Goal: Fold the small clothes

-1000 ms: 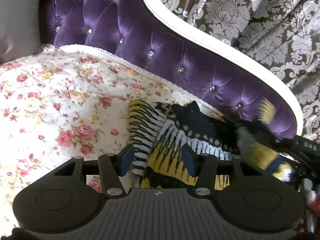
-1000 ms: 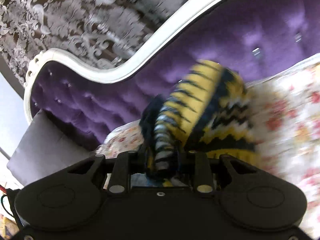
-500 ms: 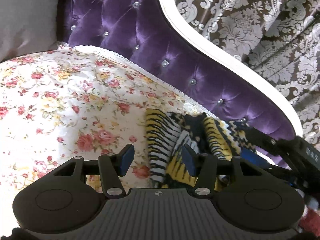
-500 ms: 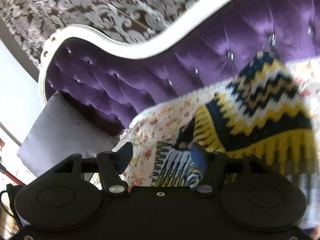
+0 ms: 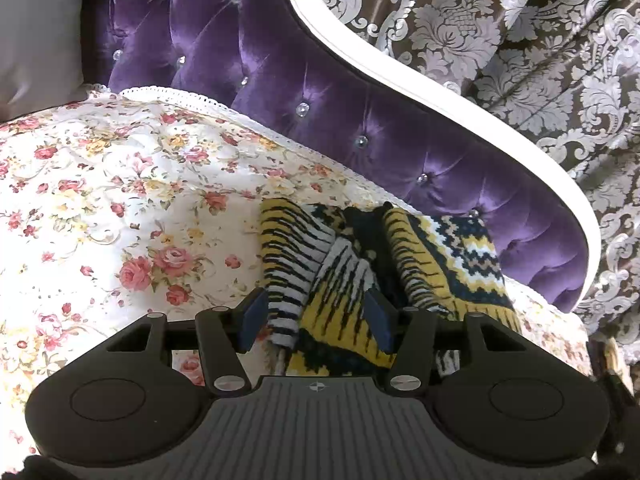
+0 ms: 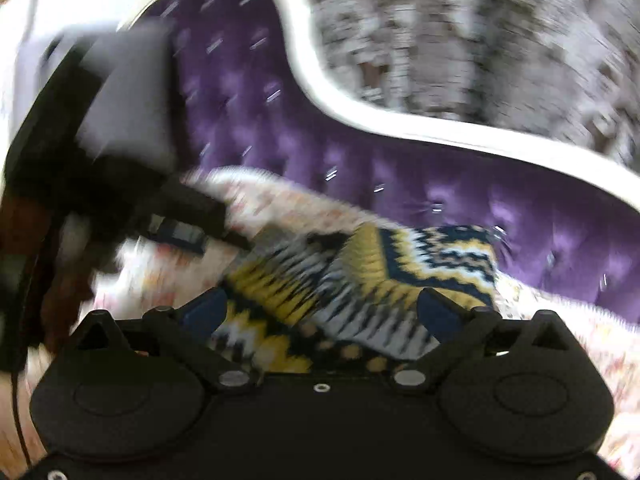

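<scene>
Left wrist view: knitted garment (image 5: 384, 264), yellow, black and white zigzag, lies bunched on the floral bedspread (image 5: 120, 208), close under the purple tufted headboard (image 5: 280, 92). Left tool (image 5: 316, 316) stands half spread, its blue pads either side of a striped fold; whether the pads press the knit I cannot tell. Open bedspread runs wide to the left of the garment; a grey cushion (image 5: 36, 28) sits at the far left corner.

Right wrist view: heavily blurred. Right tool (image 6: 320, 312) has just been opening and stands spread wide; the garment (image 6: 360, 272) lies under and between the pads, not pinched. Left tool's dark body (image 6: 100, 120) shows at upper left, near the garment's left end.

Judgement, step in hand: a fold looks just laid and let go. To do it well, the right tool should next take a clean outer edge, not a bunched ridge, while the left one holds its end steady.

Room: headboard hems in the far side, so any pull or spread should go toward the open floral area.
</scene>
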Tool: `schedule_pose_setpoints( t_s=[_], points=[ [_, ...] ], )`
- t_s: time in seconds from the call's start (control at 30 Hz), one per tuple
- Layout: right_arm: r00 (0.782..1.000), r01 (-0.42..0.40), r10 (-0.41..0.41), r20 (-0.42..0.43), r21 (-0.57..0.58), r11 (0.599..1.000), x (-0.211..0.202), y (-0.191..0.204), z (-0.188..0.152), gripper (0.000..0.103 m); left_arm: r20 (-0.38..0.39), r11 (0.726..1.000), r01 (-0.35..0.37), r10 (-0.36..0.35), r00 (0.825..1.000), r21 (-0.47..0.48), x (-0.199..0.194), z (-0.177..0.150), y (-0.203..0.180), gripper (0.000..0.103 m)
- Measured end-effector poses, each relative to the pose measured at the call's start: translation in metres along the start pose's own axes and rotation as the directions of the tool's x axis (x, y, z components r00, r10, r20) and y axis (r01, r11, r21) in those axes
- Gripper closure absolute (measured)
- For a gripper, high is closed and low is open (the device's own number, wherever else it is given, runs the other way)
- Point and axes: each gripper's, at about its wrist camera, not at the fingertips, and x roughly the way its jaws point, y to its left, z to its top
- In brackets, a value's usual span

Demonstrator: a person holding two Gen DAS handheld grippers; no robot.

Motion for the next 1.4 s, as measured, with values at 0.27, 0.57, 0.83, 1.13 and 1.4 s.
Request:
schedule_pose_setpoints(
  t_s=[0.27, 0.57, 0.83, 1.13, 1.4],
  points=[
    [0.997, 0.028, -0.039, -0.066, -0.162, 0.986, 0.026, 0.017, -0.012, 0.032, -0.016, 1.0, 0.006, -0.006, 1.0, 0.017, 0.004, -0.002, -0.004, 0.052],
    [0.993, 0.088, -0.11, -0.042, -0.353, 0.932, 0.016, 0.028, -0.033, 0.037, -0.045, 0.995, 0.099, -0.1, 0.994, -0.027, 0.007, -0.006, -0.003, 0.049],
    [0.991, 0.116, -0.132, -0.005, -0.45, 0.885, 0.014, 0.033, -0.033, 0.039, -0.049, 0.984, 0.156, -0.161, 0.986, -0.086, 0.008, -0.007, -0.003, 0.043],
    [0.998, 0.023, -0.041, -0.038, -0.389, 0.921, 0.013, 0.018, -0.033, 0.06, -0.075, 0.984, 0.157, -0.164, 0.984, -0.089, 0.016, -0.008, -0.015, 0.037],
    [0.993, 0.058, -0.103, -0.066, -0.486, 0.872, 0.025, 0.031, -0.043, 0.077, -0.108, 0.985, 0.169, -0.17, 0.979, -0.021, 0.023, 0.001, -0.037, 0.031]
  ],
)
